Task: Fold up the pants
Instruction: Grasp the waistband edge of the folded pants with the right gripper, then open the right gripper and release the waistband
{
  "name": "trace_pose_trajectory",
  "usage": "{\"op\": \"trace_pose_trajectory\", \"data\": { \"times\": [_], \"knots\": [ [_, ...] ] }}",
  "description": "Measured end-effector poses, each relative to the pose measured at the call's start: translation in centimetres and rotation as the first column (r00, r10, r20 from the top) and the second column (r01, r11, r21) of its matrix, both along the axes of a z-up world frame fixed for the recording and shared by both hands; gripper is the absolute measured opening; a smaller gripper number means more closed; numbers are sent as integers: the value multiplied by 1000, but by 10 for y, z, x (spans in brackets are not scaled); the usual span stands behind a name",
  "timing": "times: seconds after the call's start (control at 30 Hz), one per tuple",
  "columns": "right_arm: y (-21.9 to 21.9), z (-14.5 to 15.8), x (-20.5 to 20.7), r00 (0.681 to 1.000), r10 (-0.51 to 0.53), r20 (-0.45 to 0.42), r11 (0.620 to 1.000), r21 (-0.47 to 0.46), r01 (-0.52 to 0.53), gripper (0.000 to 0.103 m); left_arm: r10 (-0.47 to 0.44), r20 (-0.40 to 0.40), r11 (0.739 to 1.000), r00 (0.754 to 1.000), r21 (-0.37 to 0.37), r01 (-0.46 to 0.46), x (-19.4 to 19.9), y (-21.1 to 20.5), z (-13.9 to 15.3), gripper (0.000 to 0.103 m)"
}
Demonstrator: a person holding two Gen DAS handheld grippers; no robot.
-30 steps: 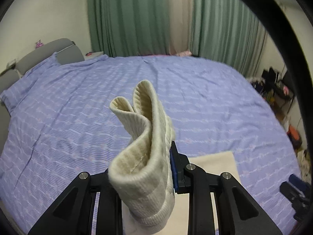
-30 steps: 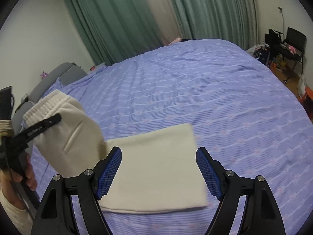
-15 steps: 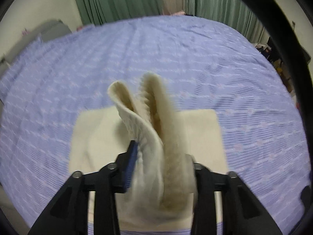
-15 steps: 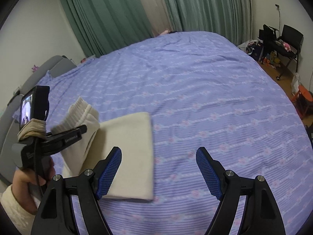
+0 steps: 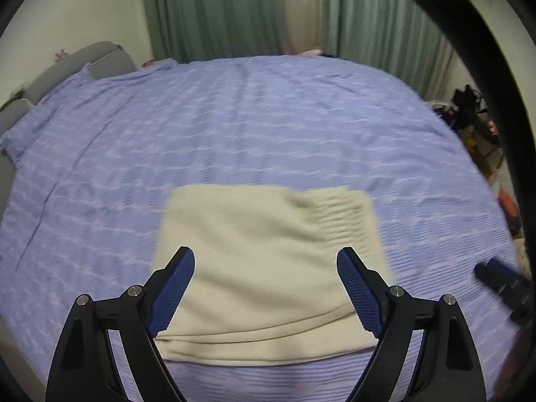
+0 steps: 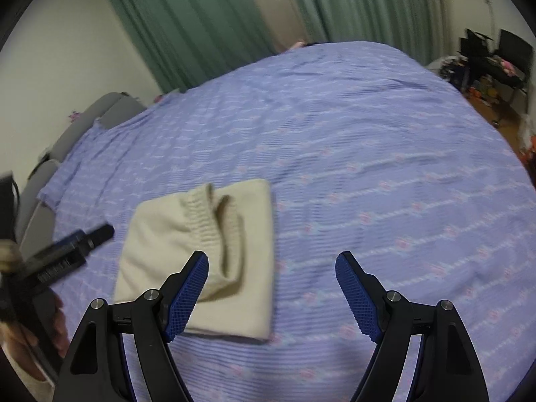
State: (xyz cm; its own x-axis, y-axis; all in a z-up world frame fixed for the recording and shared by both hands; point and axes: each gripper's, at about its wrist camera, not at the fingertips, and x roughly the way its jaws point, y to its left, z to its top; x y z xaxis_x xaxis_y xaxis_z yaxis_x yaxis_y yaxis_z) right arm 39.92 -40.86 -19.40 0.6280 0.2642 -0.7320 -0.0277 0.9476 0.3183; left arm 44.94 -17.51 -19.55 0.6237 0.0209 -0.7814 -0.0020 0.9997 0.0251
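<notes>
The cream pants (image 5: 268, 258) lie folded into a flat rectangle on the purple bedspread (image 5: 254, 124). The ribbed waistband (image 5: 338, 214) lies on top at the fold's far right corner. My left gripper (image 5: 266, 284) is open and empty, just above the near edge of the pants. In the right wrist view the pants (image 6: 201, 248) lie left of centre with the waistband (image 6: 217, 221) bunched on top. My right gripper (image 6: 271, 288) is open and empty over the bedspread (image 6: 368, 154), to the right of the pants. The left gripper (image 6: 83, 244) shows at that view's left edge.
Green curtains (image 5: 234, 10) hang behind the bed. A grey headboard (image 5: 83, 63) and pillows sit at the far left. A black chair and clutter (image 6: 495, 63) stand on the floor to the right of the bed.
My left gripper has let go of the waistband end, which now lies on top of the folded pants, and it has opened. The right gripper stays open.
</notes>
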Motion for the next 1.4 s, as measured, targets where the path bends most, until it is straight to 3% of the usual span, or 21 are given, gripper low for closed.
{"op": "trace_pose_trajectory", "data": {
  "times": [0.3,0.5,0.6,0.67,0.8,0.93,1.03,1.1,1.17,1.27,1.4],
  "knots": [
    [70,-40,60,987,161,-10,987,-5,-161,67,45,-45,999,998,5,-45,15,63,-56,87],
    [89,-82,97,987,143,-70,990,18,-143,62,47,-86,999,995,12,-46,24,91,-91,87],
    [91,-97,108,984,138,-116,990,59,-132,51,65,-98,998,993,-9,-66,26,100,-99,87],
    [97,-97,107,980,160,-122,986,75,-151,42,75,-97,997,992,-23,-77,25,107,-98,87],
    [103,-83,93,983,165,-84,986,55,-160,38,81,-89,996,993,-37,-84,29,109,-96,87],
    [104,-68,83,987,147,-62,987,68,-143,21,73,-80,997,994,-33,-76,30,109,-94,87],
    [108,-67,83,982,180,-53,980,97,-174,21,68,-86,997,994,-36,-71,31,109,-95,87],
    [111,-79,92,979,186,-89,981,75,-179,22,72,-96,997,993,-28,-75,33,108,-97,87],
    [104,-95,105,975,162,-149,981,130,-143,22,71,-99,997,993,-30,-74,33,106,-97,87],
    [96,-93,102,981,136,-140,982,153,-115,7,70,-105,997,992,-25,-73,34,104,-98,87],
    [85,-79,83,990,83,-112,993,88,-73,5,53,-98,998,994,-25,-56,33,97,-92,87]
  ]
}}
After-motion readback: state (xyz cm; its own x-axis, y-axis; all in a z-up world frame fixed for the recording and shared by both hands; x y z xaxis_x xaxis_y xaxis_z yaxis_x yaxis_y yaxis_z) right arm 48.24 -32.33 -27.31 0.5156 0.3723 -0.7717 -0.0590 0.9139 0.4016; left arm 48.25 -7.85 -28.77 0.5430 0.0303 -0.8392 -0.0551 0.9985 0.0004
